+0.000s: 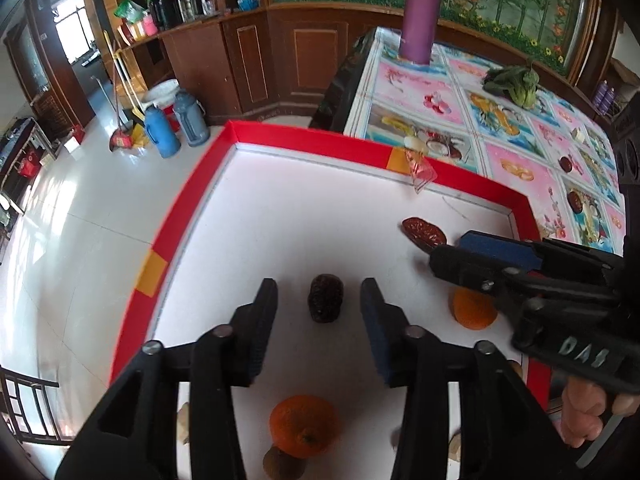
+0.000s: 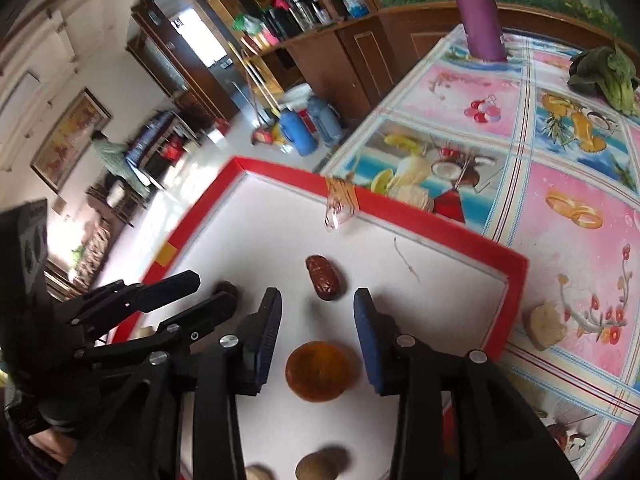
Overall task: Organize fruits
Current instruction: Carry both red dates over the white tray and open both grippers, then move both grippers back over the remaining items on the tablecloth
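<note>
Red-rimmed tray (image 1: 168, 236), bottom kiwi (image 1: 280, 465) cropped

A purple flask (image 1: 420, 12) stands on the patterned tablecloth (image 1: 520, 136), leafy greens (image 1: 516, 84) right of it, two thermoses (image 1: 176, 124) on the floor to its left.

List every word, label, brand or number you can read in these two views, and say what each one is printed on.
"DAS": raised letters on the body of the right gripper, seen in the left wrist view.
Label on the purple flask: too blurred to read.
Framed picture on the wall: no text legible.
Nothing else is readable.
</note>
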A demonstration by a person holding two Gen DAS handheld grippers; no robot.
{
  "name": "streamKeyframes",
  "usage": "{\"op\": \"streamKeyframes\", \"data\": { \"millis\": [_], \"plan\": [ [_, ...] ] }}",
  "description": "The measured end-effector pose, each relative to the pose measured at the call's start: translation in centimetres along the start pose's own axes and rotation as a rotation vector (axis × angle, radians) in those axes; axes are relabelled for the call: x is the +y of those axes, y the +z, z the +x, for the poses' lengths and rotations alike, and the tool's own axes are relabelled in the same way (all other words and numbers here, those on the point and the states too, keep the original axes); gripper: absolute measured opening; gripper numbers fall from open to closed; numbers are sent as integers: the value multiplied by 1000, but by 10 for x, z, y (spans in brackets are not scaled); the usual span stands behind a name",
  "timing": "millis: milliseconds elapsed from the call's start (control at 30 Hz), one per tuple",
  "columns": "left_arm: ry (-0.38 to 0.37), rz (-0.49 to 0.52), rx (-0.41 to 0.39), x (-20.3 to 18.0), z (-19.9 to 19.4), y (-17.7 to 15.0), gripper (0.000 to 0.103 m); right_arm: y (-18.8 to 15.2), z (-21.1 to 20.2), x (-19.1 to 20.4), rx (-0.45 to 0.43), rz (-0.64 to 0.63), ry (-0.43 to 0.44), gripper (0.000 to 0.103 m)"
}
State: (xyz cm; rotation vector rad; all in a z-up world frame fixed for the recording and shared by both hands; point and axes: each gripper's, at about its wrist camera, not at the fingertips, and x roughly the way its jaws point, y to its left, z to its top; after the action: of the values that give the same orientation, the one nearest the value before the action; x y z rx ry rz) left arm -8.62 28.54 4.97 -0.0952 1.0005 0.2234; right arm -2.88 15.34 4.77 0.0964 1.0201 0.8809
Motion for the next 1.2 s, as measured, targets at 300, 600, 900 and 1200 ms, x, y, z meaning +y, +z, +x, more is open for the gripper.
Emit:
{"op": "streamKeyframes", "data": {
  "millis": [300, 600, 900, 1200],
  "plan": [
    [22, -21, -134, -8, -55, -20, 57, -6, -101, -103, -230, 143, -37, 37],
    [-89, 150, -184, -98, -76, -11, 58, -23, -156, -201, -304, 353, -200, 39],
    [-147, 259, -150, -162, -66, -17, 58, -21, -137, -190, -227, 282, -260, 37],
    [-319, 209, -56, -183, -34, -13, 57, -23, -142, -193, -233, 294, -288, 37]
  ]
}}
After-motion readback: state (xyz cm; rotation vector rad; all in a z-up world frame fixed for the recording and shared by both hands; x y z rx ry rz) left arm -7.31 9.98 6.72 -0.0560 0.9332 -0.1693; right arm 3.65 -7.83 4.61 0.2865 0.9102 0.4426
